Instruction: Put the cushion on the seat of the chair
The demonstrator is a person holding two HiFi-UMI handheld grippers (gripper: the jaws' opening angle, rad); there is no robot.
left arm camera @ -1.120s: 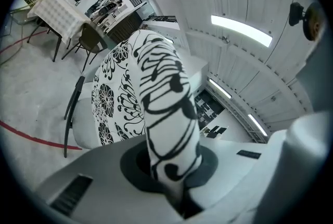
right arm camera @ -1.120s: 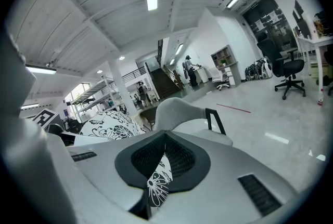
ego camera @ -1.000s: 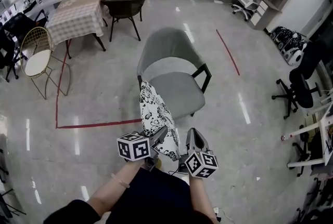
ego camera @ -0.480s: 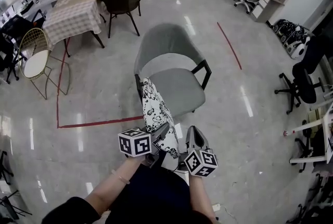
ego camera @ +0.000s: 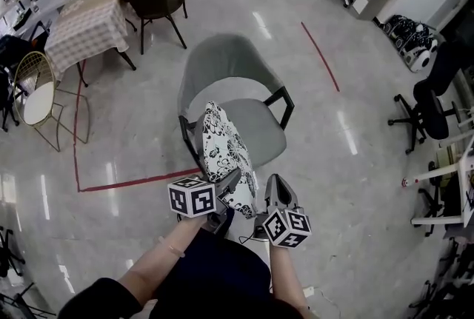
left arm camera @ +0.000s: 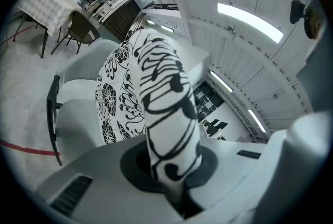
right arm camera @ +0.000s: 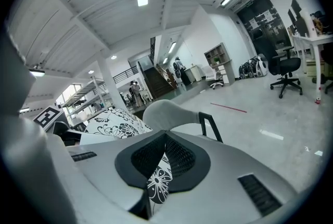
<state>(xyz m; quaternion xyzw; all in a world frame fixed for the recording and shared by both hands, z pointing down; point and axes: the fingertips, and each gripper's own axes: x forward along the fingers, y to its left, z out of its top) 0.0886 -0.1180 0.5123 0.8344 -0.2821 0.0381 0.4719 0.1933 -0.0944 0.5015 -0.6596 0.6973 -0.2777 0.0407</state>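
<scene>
At lower centre of the head view, the left gripper (ego camera: 230,187) and right gripper (ego camera: 275,195) each clamp the near edge of the cushion (ego camera: 220,149), its long axis pointing up-frame at the chair seat (ego camera: 259,129) directly beyond.

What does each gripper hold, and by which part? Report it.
Both hold the floral cushion by its near edge. The left gripper is clamped on a thick bunched end, the right gripper on a thin fold of fabric.
</scene>
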